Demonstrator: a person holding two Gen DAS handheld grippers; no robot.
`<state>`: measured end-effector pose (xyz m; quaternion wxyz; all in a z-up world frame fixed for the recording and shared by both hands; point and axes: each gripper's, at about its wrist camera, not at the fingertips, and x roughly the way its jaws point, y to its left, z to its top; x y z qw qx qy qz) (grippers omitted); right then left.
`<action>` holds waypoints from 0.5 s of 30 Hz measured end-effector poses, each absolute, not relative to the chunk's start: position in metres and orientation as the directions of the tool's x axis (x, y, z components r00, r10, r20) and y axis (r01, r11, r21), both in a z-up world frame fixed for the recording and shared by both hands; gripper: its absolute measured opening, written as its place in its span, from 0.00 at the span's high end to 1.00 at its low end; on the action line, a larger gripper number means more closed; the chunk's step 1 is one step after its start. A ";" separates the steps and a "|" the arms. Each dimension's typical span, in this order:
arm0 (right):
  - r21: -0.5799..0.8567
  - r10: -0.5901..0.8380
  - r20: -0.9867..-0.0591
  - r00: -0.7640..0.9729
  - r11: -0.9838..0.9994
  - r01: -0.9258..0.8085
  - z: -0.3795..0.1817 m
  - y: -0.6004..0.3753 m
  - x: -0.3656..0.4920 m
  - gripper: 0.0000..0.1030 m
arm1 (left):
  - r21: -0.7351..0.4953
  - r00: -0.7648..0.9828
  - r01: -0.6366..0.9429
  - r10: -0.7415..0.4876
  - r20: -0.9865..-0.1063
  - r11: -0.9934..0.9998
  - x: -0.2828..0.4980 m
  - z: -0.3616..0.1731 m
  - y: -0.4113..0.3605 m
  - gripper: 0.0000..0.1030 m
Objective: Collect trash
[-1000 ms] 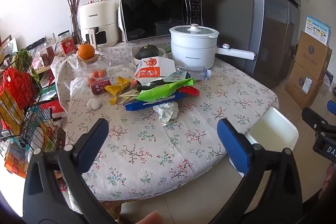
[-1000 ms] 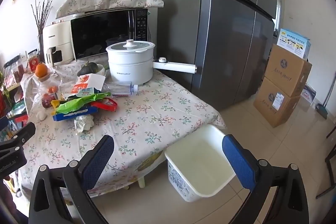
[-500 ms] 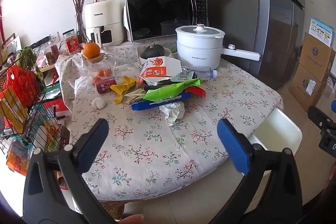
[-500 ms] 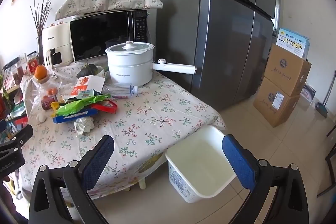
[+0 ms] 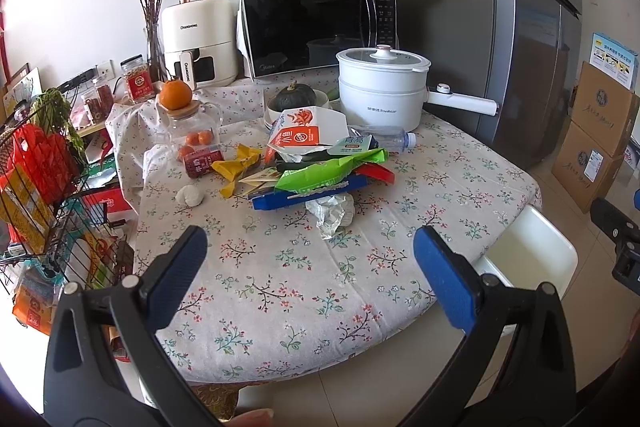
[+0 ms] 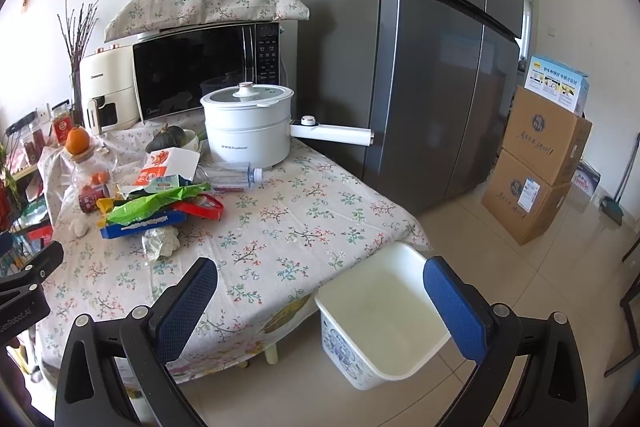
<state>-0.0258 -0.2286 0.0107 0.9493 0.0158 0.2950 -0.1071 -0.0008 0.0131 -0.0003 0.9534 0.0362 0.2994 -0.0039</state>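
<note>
Both claws spread wide and empty; trash heap lies ahead of the left one.

We find the left claw [image 5: 306,259] and right claw [image 6: 320,291] gaping, holding nothing, short of the surface [image 5: 280,279]. The crumpled wrapper [image 5: 331,213] lies straight ahead of the left claw, the nearer one, with one long blue packet [image 5: 308,191] behind it, running crosswise, left to right. One white bin [image 6: 384,311] stands on the floor beneath the right claw. We count about seven pieces of trash.

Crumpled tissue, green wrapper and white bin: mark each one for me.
Crumpled tissue [image 5: 331,211], left wrist view, middle of the wad.
Green wrapper [image 5: 328,170], left wrist view, middle of its top face.
White bin [image 6: 384,297], right wrist view, bare inner floor.
</note>
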 end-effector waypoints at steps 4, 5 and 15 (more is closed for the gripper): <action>-0.037 -0.198 -0.560 0.804 0.976 0.215 0.012 -0.228 -0.025 0.00 | 0.069 0.820 0.030 0.015 -0.572 0.997 -0.001 -0.001 0.013 0.01; -0.038 -0.200 -0.560 0.804 0.976 0.216 0.012 -0.228 -0.025 0.00 | 0.068 0.820 0.030 0.014 -0.572 0.997 -0.001 -0.001 0.013 0.01; -0.041 -0.204 -0.558 0.804 0.975 0.218 0.013 -0.229 -0.025 0.00 | 0.067 0.820 0.026 0.016 -0.571 0.997 -0.001 -0.001 0.013 0.01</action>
